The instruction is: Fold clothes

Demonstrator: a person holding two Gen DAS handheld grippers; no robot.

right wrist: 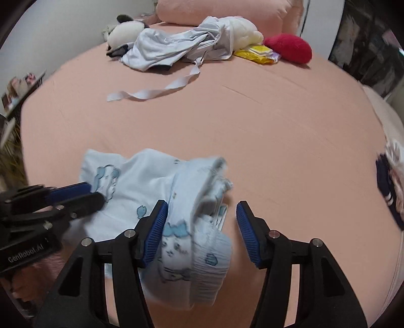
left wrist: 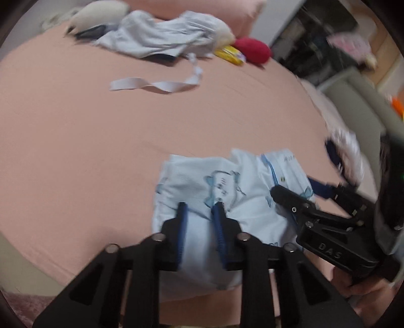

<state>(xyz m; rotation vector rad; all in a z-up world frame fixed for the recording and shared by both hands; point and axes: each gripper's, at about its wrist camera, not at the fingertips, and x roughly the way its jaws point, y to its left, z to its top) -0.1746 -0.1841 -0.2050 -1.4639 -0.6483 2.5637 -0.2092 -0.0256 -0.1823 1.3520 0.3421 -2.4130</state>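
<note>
A small light-blue garment (left wrist: pixel 227 199) with blue cartoon prints lies crumpled on the pink bed near its front edge; it also shows in the right wrist view (right wrist: pixel 156 191). My left gripper (left wrist: pixel 200 210) has its fingers close together with a fold of the garment between them. In the right wrist view the left gripper (right wrist: pixel 92 193) sits on the garment's left edge. My right gripper (right wrist: pixel 202 214) is open, its fingers on either side of the garment's ribbed, bunched right part. In the left wrist view the right gripper (left wrist: pixel 290 196) rests on the garment's right side.
At the far end of the pink bed (right wrist: pixel 252 126) lie a pale blue-grey garment pile (right wrist: pixel 176 45) with a loose sash (right wrist: pixel 151 92), plush toys (right wrist: pixel 126 31), a red plush (right wrist: pixel 290 46), a yellow packet (right wrist: pixel 257 54) and a pink pillow (right wrist: pixel 222 11). Dark-and-white clothing (right wrist: pixel 390 191) lies at the right edge.
</note>
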